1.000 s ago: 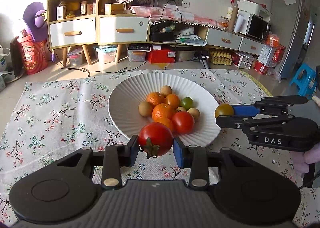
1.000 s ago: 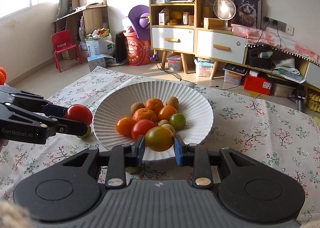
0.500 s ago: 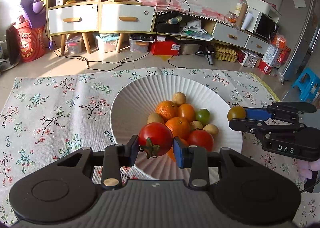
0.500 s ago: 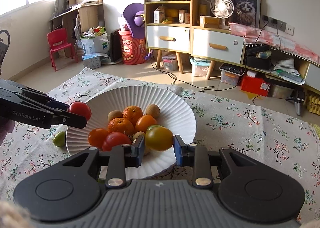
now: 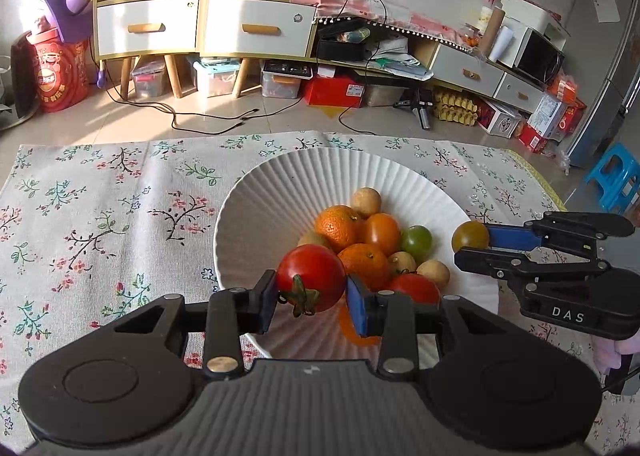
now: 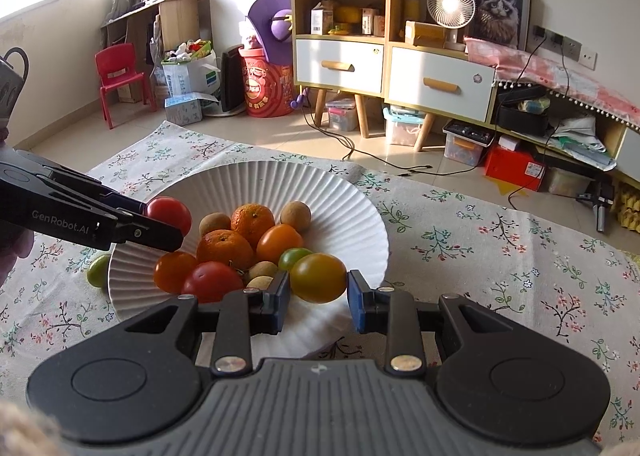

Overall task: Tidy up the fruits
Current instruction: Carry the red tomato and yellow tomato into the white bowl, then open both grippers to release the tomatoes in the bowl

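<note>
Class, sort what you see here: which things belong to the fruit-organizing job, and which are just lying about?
Job: red tomato in left hand-held gripper; yellow-green tomato in right hand-held gripper; white plate; green fruit off the plate.
Lying about: fan; red chair.

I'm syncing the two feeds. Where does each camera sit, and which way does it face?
Left wrist: rides on the left tool, looking along its fingers over the red tomato it grips to the white plate; the right tool enters from the right.
Right wrist: rides on the right tool, gripping a yellow-green tomato; the left tool enters from the left.
Shared: plate, fruit pile, cabinet.
</note>
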Available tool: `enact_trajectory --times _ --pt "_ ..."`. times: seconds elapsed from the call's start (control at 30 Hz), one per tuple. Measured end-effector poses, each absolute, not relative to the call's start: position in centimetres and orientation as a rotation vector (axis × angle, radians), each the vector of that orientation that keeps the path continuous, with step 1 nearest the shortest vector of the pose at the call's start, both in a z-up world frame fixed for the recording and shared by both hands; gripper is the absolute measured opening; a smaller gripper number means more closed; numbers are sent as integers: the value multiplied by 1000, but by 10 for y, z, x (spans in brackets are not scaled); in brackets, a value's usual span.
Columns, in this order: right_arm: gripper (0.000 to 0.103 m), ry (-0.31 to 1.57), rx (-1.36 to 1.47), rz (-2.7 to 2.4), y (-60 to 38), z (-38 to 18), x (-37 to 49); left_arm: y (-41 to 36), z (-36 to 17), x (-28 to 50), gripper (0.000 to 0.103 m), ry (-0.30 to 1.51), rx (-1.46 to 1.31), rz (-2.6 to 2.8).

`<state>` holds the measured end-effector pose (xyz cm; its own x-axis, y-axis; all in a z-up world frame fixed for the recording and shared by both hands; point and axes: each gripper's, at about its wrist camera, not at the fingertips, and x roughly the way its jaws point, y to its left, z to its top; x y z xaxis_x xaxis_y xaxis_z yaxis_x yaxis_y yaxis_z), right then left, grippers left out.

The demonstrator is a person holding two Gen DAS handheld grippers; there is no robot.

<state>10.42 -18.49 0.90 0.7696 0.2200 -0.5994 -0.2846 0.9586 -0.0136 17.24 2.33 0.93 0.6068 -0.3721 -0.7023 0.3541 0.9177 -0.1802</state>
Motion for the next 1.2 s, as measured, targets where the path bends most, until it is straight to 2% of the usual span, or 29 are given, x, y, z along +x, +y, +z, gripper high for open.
enact_trajectory --times 0.43,0.73,0.93,1.2 --pt "28 655 -124 272 -182 6 108 24 9 174 29 811 -29 -432" --pt "31 634 -120 267 -182 11 103 23 15 168 38 773 -6 -431" --pt "38 630 -120 256 -182 15 96 22 19 158 46 763 16 -429" --pt "52 619 -101 230 -182 24 83 24 29 135 57 744 24 -416"
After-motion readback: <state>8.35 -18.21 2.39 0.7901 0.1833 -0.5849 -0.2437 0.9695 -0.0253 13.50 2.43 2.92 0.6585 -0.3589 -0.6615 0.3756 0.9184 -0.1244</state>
